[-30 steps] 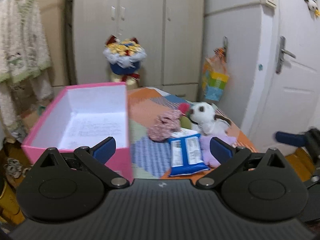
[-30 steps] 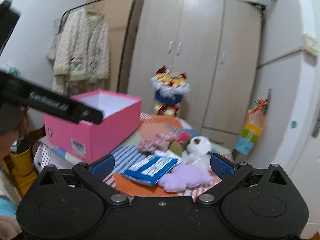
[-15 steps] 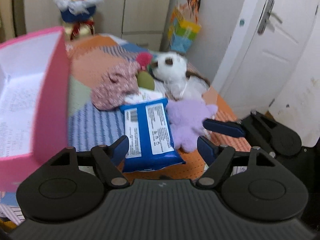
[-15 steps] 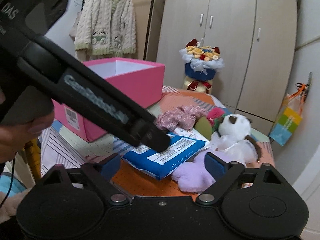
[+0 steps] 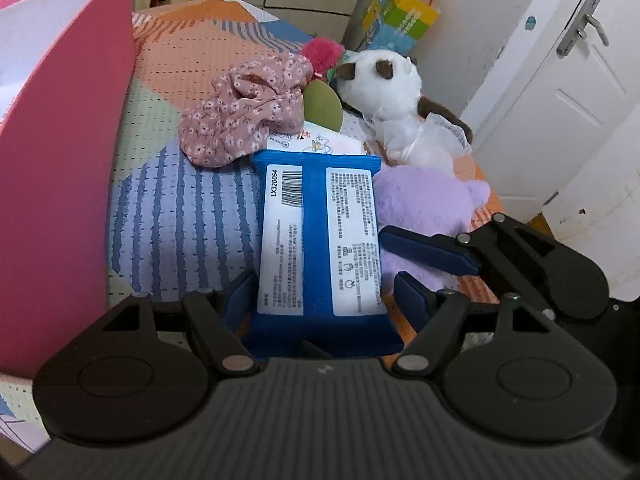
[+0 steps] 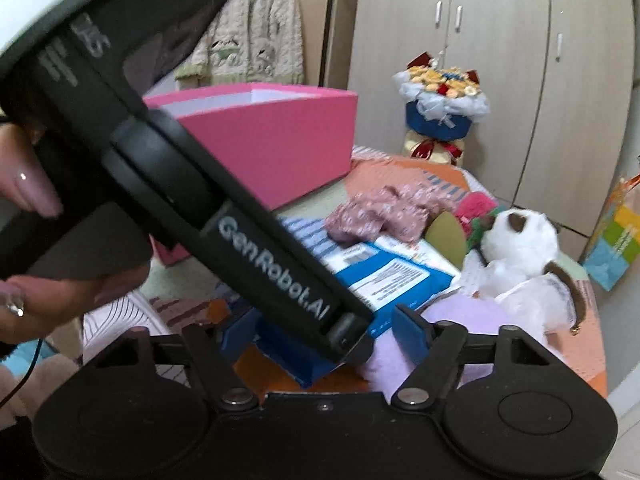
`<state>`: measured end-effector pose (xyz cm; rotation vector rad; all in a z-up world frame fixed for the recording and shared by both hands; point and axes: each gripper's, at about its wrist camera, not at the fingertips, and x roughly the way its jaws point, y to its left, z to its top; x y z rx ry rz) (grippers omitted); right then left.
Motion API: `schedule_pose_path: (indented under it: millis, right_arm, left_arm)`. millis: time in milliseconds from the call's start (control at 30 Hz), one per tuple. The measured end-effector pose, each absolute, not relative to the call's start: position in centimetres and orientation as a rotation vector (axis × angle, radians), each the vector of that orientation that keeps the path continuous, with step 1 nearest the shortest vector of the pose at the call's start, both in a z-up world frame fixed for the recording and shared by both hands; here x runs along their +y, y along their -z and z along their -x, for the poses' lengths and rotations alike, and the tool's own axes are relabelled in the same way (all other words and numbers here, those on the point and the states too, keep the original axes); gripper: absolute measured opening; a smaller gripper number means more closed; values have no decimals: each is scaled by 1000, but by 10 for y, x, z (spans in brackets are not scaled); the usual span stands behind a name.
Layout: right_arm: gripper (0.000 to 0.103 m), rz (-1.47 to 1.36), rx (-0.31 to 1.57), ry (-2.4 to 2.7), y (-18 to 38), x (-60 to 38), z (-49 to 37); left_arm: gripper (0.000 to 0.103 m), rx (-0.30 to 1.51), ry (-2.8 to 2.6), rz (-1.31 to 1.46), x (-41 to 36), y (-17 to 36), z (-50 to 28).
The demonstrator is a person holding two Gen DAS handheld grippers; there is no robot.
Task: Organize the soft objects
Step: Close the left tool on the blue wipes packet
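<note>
A blue tissue pack point(image 5: 320, 240) lies on the patchwork bed. My left gripper point(image 5: 324, 300) is open and straddles the pack's near end. A purple plush point(image 5: 424, 208), a white and brown plush dog point(image 5: 388, 96) and a floral pink cloth point(image 5: 248, 112) lie around the pack. My right gripper point(image 6: 324, 336) is open, low over the purple plush point(image 6: 460, 312) and the pack's edge point(image 6: 400, 280). One of its fingers point(image 5: 428, 248) shows over the purple plush in the left wrist view. The left gripper's body point(image 6: 240, 240) crosses the right wrist view.
An open pink box point(image 5: 60, 160) stands on the bed's left side and shows in the right wrist view point(image 6: 272, 140). A flower bouquet point(image 6: 440, 108) stands by the wardrobe point(image 6: 500, 60). A white door point(image 5: 580, 92) is to the right. A colourful bag point(image 5: 400, 20) hangs behind the bed.
Both grippers have dropped toward the bed. My left gripper now straddles the blue pack. My right gripper has come in close over the purple plush.
</note>
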<state>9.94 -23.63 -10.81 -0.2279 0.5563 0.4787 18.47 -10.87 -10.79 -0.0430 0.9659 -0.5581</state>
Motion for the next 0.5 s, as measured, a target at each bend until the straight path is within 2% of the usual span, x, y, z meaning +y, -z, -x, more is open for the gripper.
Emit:
schedule_pose_path:
  millis: [100, 367, 500]
  right_arm:
    - [76, 213, 568, -476, 110, -236, -102]
    - [77, 156, 569, -447, 117, -230, -106]
    - [78, 60, 607, -421, 120, -238, -107]
  left_arm:
    - [61, 954, 552, 30, -109, 109, -182]
    - [53, 909, 554, 86, -97, 113, -179]
    - [53, 885, 534, 82, -99, 114, -175]
